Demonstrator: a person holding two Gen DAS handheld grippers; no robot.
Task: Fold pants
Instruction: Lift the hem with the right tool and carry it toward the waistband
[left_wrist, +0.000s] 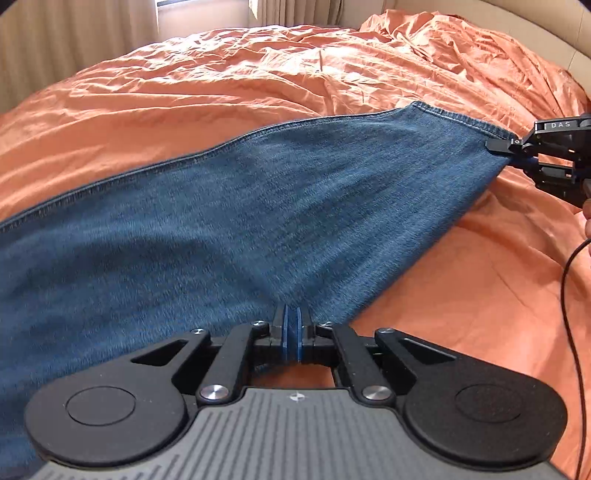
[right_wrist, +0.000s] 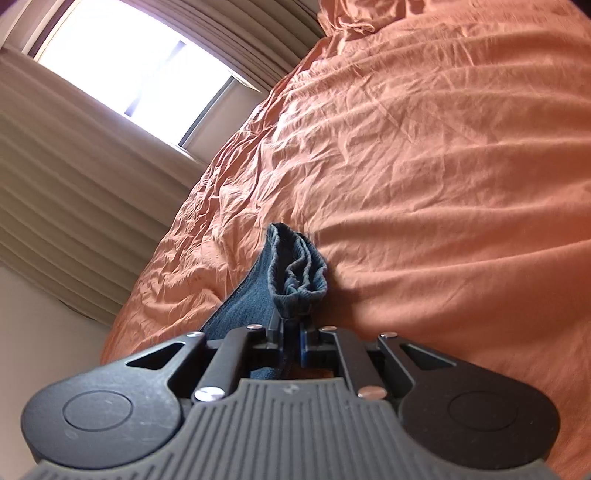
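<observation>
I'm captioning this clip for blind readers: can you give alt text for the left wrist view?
Blue jeans stretch over an orange bedspread, held at two points: the left gripper pinches the near edge, and the right gripper clamps the hem corner at far right. Curtains hang behind the bed.

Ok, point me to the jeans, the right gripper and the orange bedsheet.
jeans (left_wrist: 240, 206): left wrist view, on the middle of the stretched denim.
right gripper (left_wrist: 517, 153): left wrist view, at its fingertips, clamped on the jeans' hem corner.
orange bedsheet (left_wrist: 221, 77): left wrist view, on the wrinkled part beyond the jeans.
</observation>
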